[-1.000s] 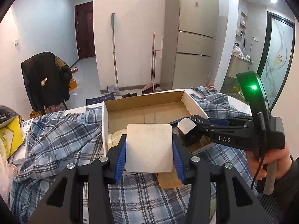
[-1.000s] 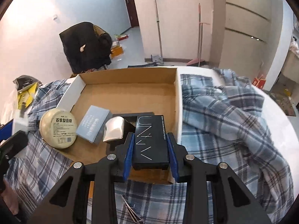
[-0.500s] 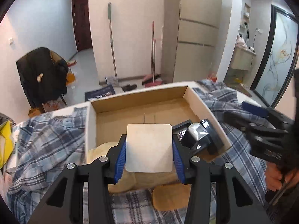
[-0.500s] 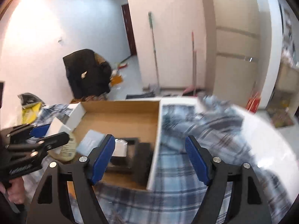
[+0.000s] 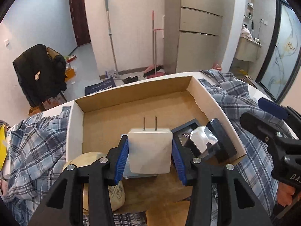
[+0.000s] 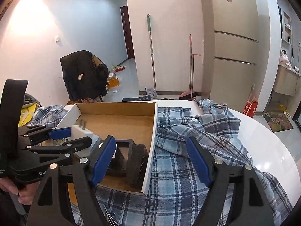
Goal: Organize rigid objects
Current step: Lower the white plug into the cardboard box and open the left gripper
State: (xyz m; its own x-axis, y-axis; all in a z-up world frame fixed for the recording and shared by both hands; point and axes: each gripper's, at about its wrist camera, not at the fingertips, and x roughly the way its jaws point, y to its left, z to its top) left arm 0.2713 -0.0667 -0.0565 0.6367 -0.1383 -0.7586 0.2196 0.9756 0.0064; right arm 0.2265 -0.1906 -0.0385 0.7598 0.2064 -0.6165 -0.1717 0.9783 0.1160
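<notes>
White charger [image 5: 150, 150] sits clamped between left gripper [image 5: 150, 159] jaws above the cardboard box [image 5: 210, 101].

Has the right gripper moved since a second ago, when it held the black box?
Yes. The right gripper has let go and pulled back to the right: the cardboard box wall now lies between its open jaws, over the plaid cloth.

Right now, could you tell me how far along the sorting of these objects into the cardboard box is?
Partly done. Already in the cardboard box: a black box, a silver-wrapped item and a round tin at the near left. In hand: the left gripper grips the white charger above the box, not yet set down. The right gripper is open and empty. No other loose items are visible on the plaid cloth.
</notes>
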